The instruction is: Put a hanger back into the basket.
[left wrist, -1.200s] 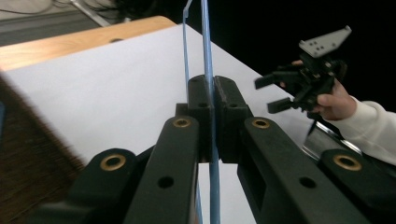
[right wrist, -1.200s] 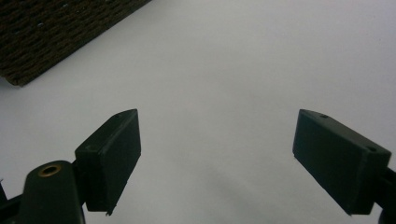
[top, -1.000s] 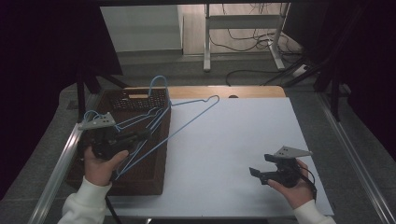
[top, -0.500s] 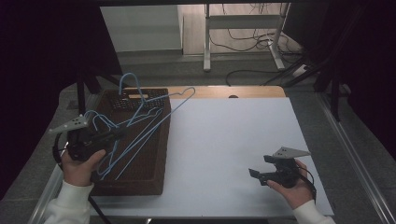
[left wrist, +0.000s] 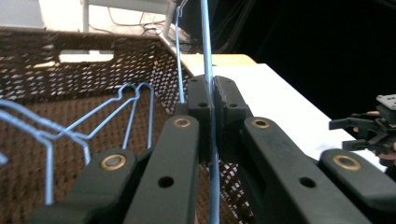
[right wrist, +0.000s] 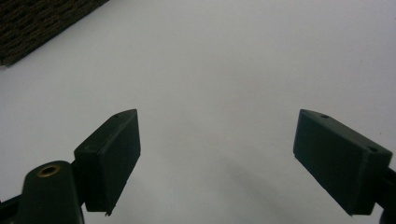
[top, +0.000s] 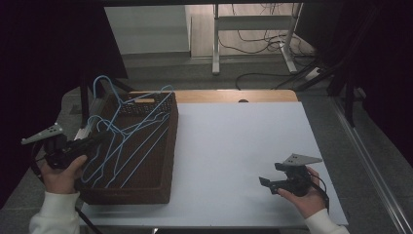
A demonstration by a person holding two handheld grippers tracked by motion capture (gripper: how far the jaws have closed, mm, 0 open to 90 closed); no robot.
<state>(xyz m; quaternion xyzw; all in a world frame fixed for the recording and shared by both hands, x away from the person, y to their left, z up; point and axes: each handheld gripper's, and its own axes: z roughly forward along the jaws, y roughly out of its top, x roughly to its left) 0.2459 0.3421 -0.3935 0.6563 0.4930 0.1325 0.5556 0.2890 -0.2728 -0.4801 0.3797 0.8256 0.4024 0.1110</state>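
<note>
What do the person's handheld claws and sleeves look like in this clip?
Both claws, left claw and right claw, are black with flat block jaws and brass-coloured pivot pins. Each carries a grey three-cornered plate on top. The person wears white sleeves.

blue hanger [left wrist: 207, 70] cut off at top edge, lower wire behind jaws

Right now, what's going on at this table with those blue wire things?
A person sits at a table with a hand-held claw in each hand. The left claw is clamped shut on the wire of a blue hanger, holding it over a dark woven basket at the table's left side, where more blue hangers lie. The right claw rests near the table's front right, jaws open and holding nothing.
</note>
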